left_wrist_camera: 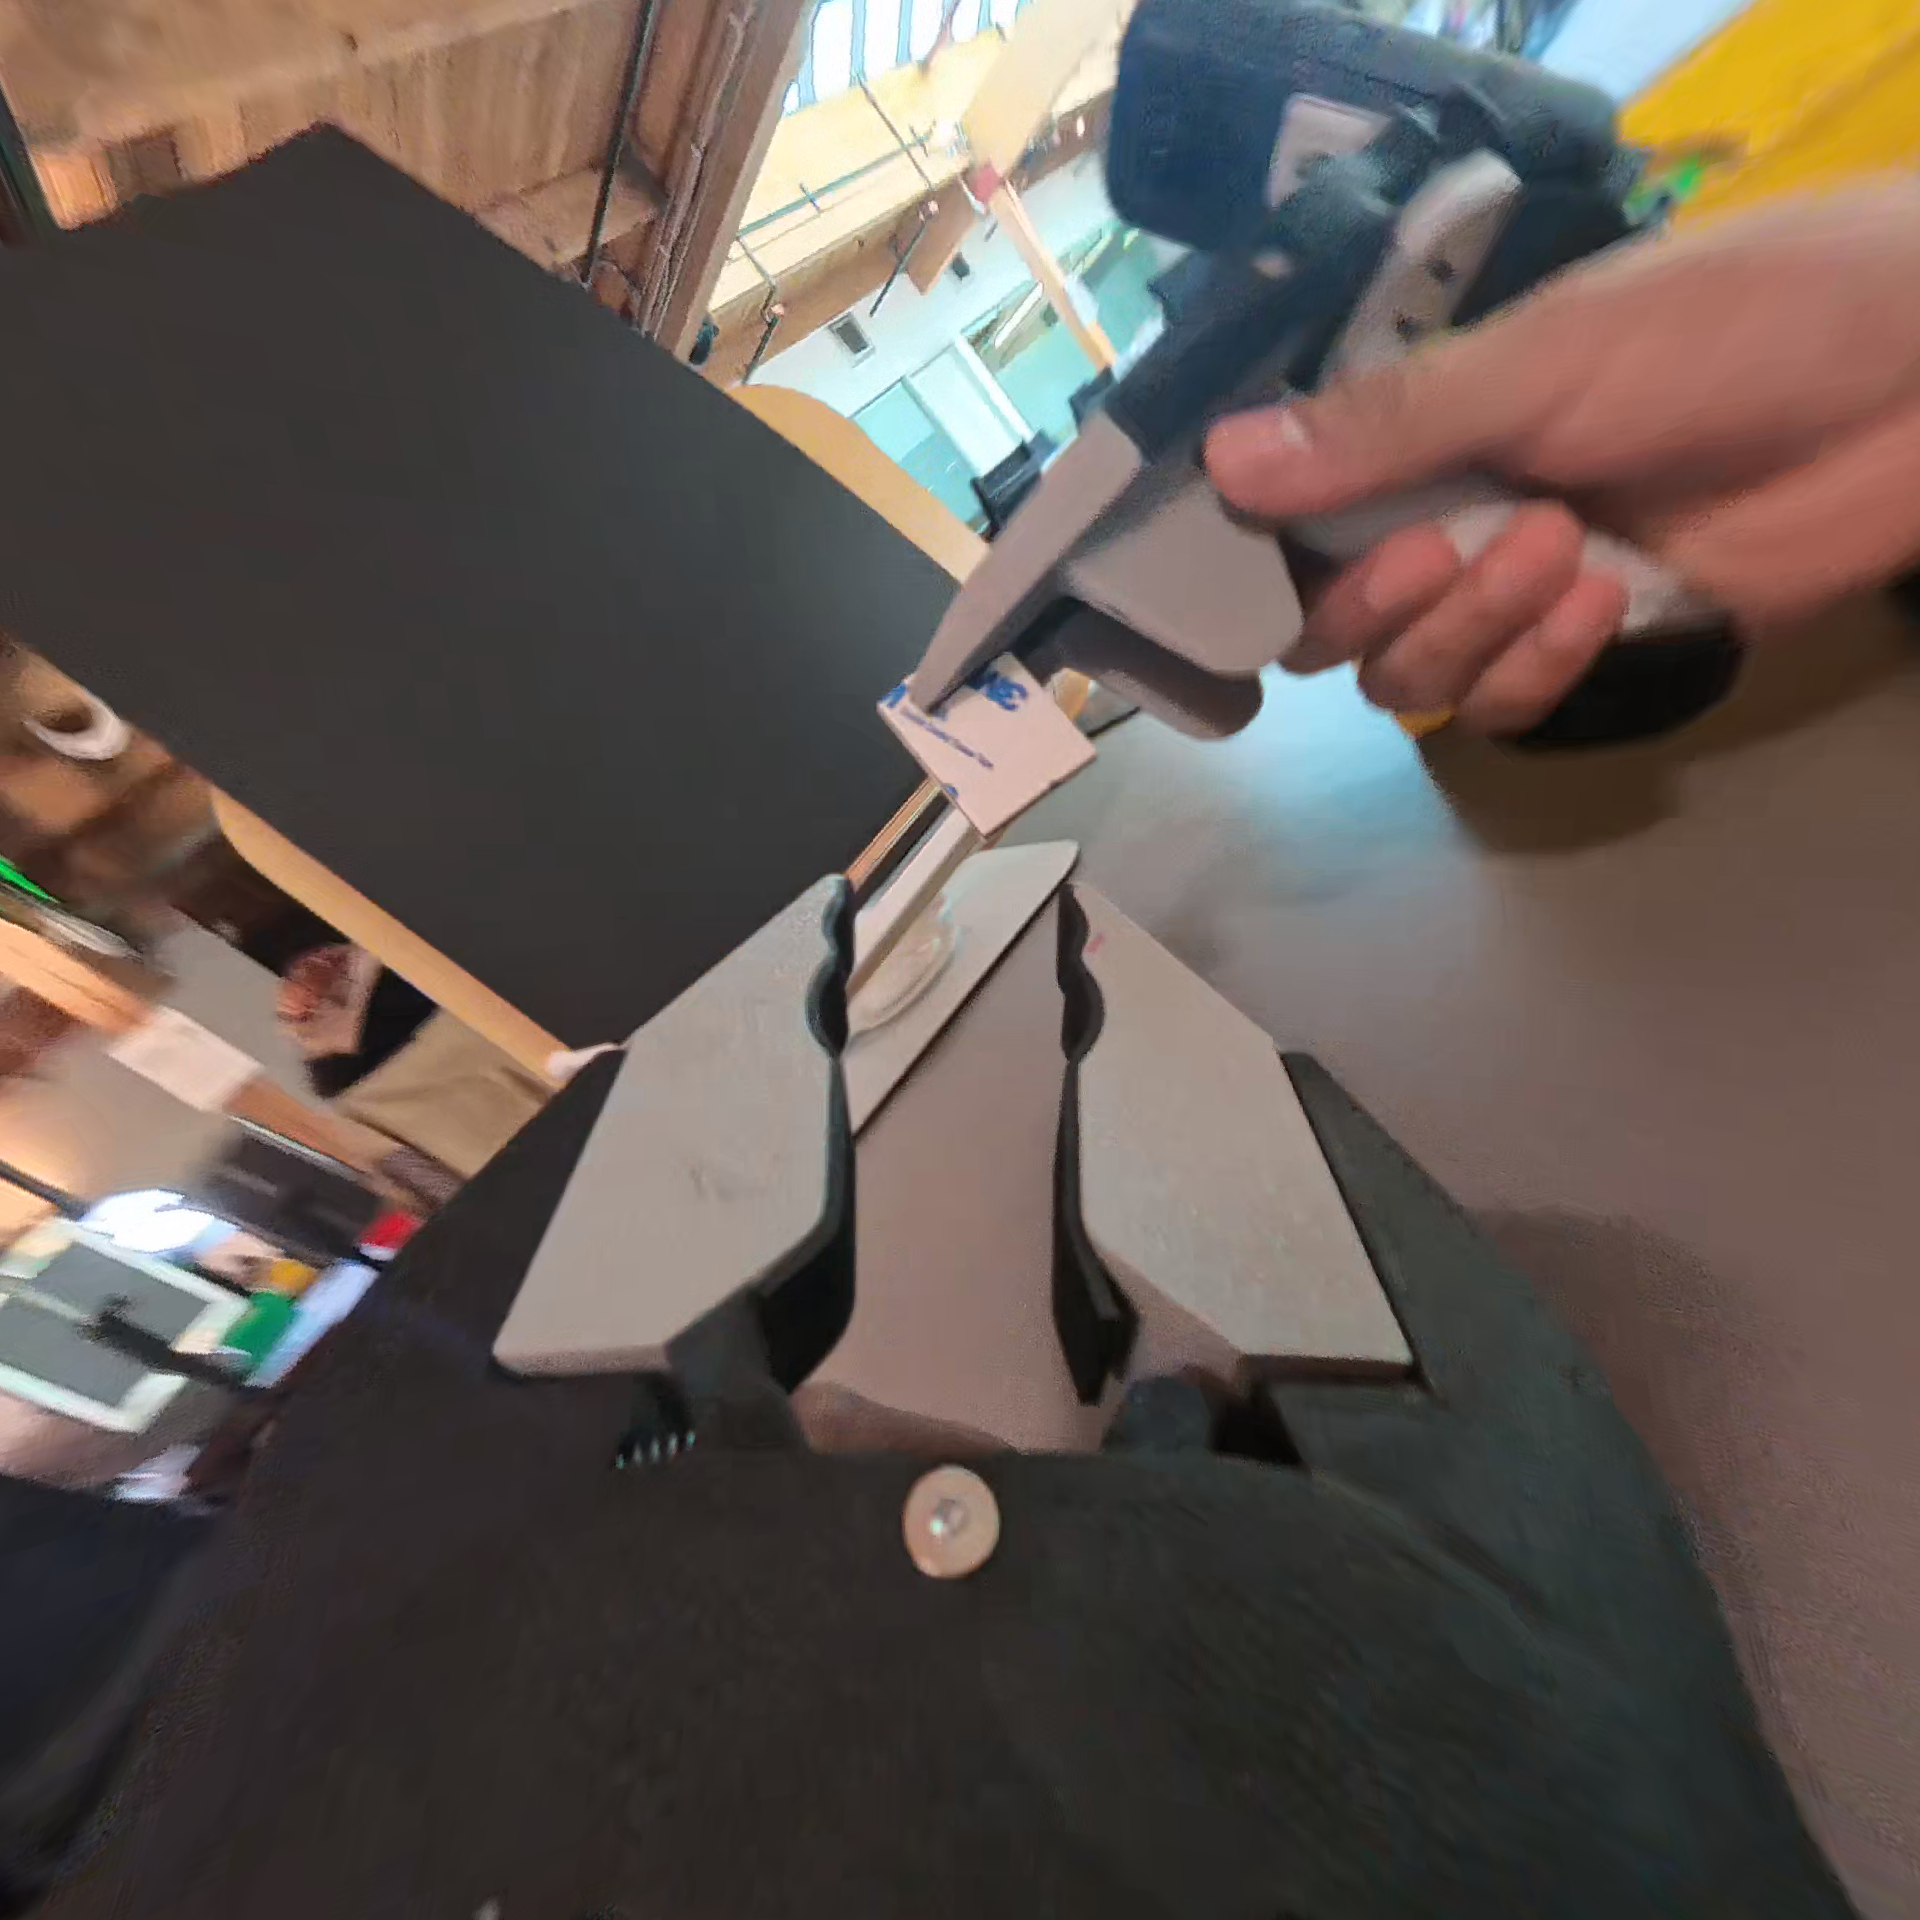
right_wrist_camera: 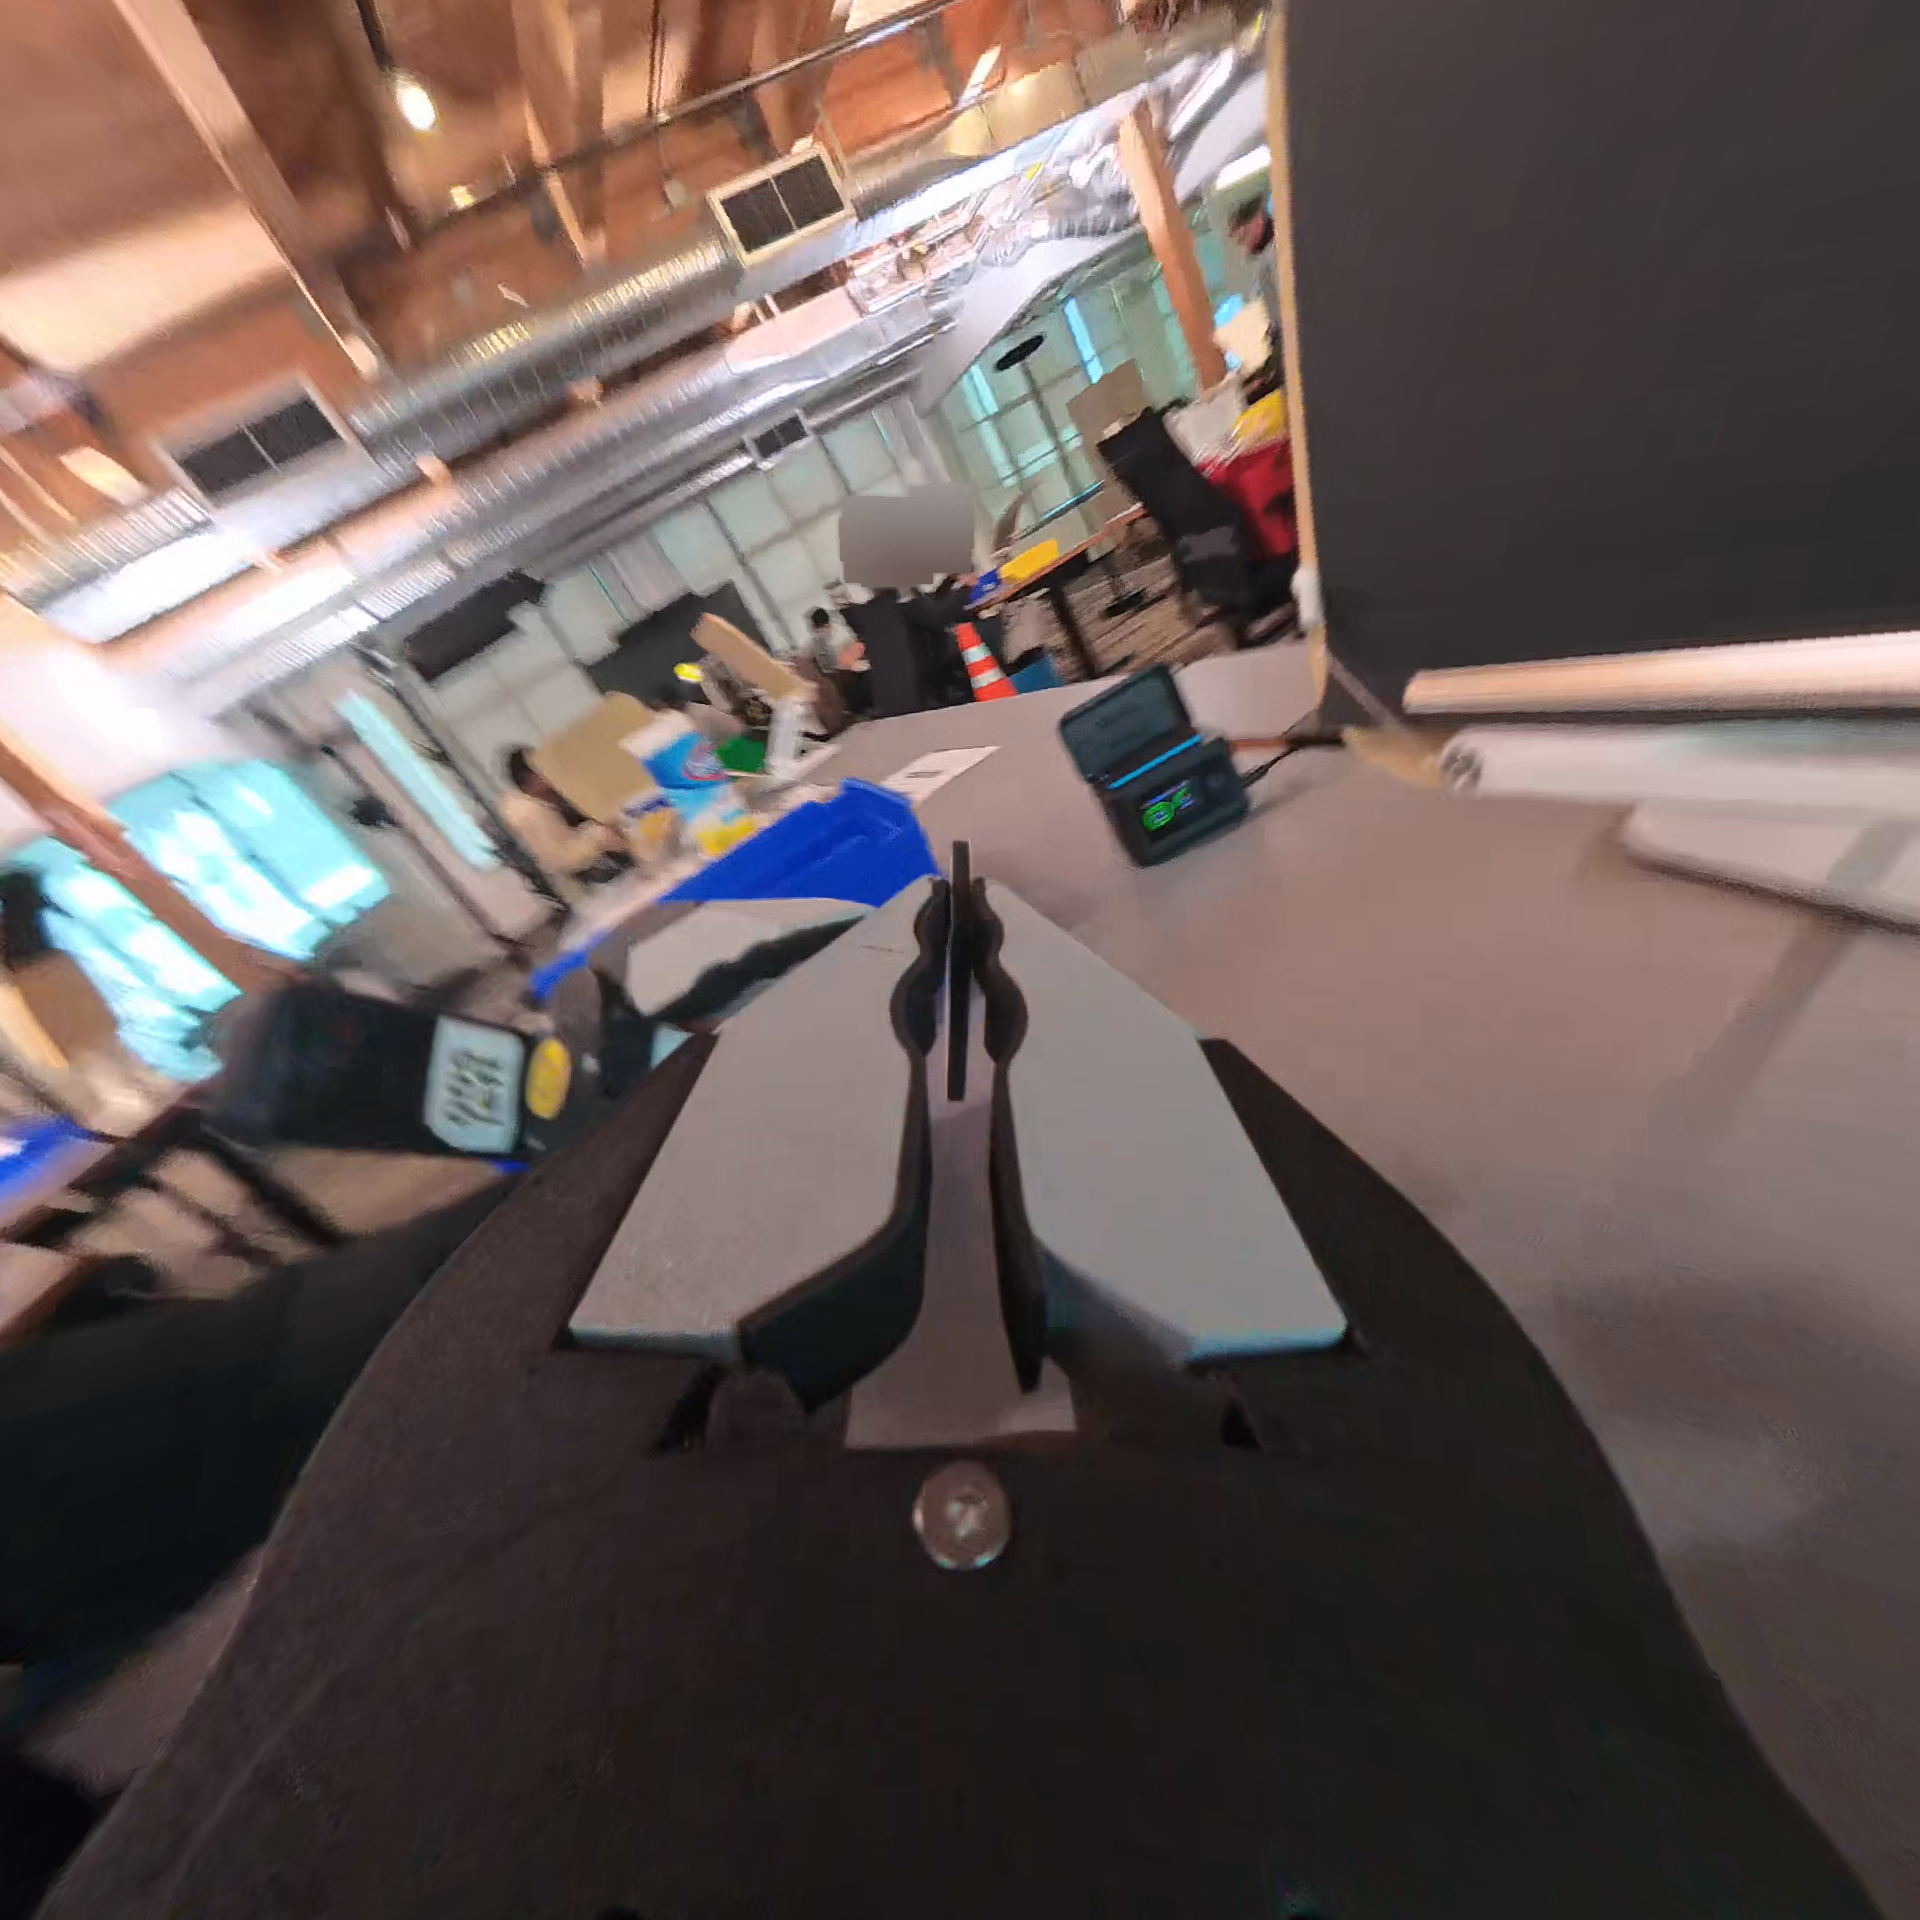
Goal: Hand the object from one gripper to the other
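Grey fingers (left_wrist_camera: 717, 1132) — black gripper (left_wrist_camera: 951, 914) body.

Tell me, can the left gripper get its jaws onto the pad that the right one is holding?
Probably yes. The left gripper is open, and the white square pad, pinched by the right gripper, hangs just beyond its tips with nothing between them.

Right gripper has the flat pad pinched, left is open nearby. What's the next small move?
Probably ease the open left gripper forward until its fingers straddle the pad's free lower edge, then close. The right gripper pinches only the upper corner, and the pad hangs just beyond the left fingertips, not between them.
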A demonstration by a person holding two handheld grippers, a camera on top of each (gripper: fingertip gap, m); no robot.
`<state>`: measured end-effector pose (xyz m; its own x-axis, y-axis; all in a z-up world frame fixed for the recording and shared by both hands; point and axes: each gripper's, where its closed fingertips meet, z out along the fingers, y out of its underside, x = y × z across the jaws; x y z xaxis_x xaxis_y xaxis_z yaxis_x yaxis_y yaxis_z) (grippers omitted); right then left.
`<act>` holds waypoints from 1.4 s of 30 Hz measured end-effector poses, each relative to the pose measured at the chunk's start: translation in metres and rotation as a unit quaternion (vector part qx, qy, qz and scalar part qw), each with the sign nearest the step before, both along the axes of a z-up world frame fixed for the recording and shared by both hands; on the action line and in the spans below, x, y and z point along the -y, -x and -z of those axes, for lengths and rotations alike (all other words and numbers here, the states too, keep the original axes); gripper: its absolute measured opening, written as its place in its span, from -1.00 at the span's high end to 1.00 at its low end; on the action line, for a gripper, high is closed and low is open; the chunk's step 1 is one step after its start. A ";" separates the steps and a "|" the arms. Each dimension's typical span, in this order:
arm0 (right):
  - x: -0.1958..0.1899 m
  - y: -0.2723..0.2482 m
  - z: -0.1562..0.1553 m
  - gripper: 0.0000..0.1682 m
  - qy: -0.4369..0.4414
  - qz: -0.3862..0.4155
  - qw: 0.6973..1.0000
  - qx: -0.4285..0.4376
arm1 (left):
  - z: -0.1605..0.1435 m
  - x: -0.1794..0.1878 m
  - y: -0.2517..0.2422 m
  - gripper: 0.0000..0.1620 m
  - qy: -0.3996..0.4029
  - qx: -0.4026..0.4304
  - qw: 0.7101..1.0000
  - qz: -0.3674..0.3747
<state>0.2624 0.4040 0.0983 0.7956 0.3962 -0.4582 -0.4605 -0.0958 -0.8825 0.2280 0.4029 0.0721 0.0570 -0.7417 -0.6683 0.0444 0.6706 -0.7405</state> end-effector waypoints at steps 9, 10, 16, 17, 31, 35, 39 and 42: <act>-0.004 0.017 0.018 1.00 0.116 -0.083 0.978 -0.150 | 0.007 0.012 -0.007 0.61 -0.254 0.037 0.963 -0.079; -0.003 0.019 0.017 1.00 0.118 -0.097 0.974 -0.166 | 0.009 0.010 -0.008 0.64 -0.267 0.034 0.959 -0.086; -0.001 0.033 0.025 0.91 0.137 -0.133 0.969 -0.156 | 0.001 0.017 -0.005 0.96 -0.264 0.044 0.960 -0.078; -0.001 0.030 0.026 0.86 0.130 -0.122 0.976 -0.128 | 0.002 0.019 -0.006 0.99 -0.231 0.033 0.970 -0.064; 0.025 0.045 -0.007 0.56 -0.026 -0.167 0.985 0.028 | -0.022 0.019 0.013 0.99 0.280 0.014 0.944 0.173; 0.026 0.047 -0.006 0.61 -0.030 -0.173 0.984 0.037 | -0.017 0.038 0.016 0.99 0.352 -0.032 0.900 0.255; 0.031 0.063 0.001 0.69 -0.023 -0.205 0.976 0.074 | -0.023 0.035 0.019 0.99 0.388 -0.029 0.880 0.273; 0.025 0.063 0.006 0.85 -0.013 -0.189 0.978 0.085 | -0.018 0.034 0.017 0.99 0.401 -0.040 0.873 0.274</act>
